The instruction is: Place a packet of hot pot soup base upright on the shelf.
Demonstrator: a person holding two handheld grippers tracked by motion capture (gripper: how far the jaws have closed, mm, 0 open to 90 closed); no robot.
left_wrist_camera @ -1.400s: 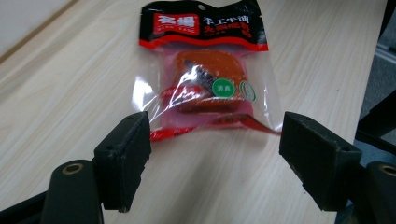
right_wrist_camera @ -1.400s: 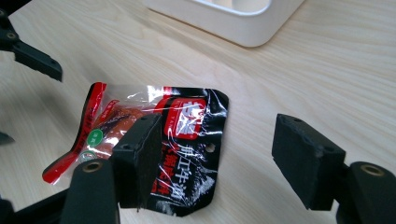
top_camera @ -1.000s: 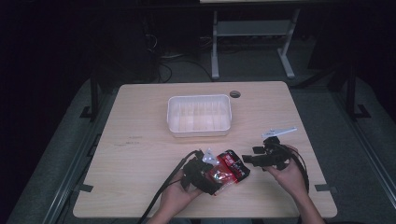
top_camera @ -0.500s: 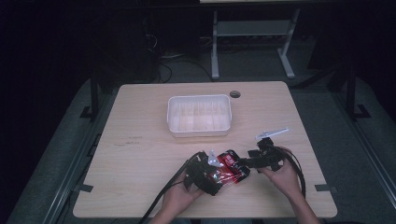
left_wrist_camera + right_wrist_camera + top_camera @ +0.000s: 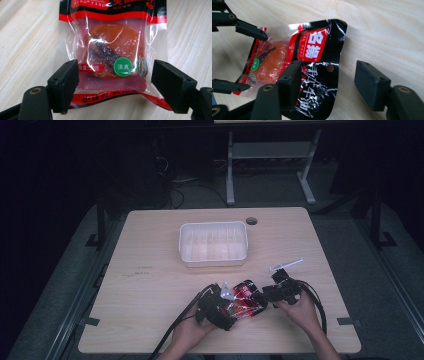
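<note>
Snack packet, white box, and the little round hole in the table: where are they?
snack packet (image 5: 113, 57), left gripper view, clear window
white box (image 5: 213, 262), high view, front wall
round hole (image 5: 251, 221), high view, centre

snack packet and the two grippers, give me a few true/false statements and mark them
1. The snack packet lies on the wooden table. True.
2. The left gripper is clamped shut on the packet. False: its jaws stand open on either side of the packet's clear end.
3. The white tray holds the packet. False: the packet lies nearer the person, outside the tray.
4. The right gripper is open over the packet's black end. True.
5. A green round label shows on the packet. True.
</note>
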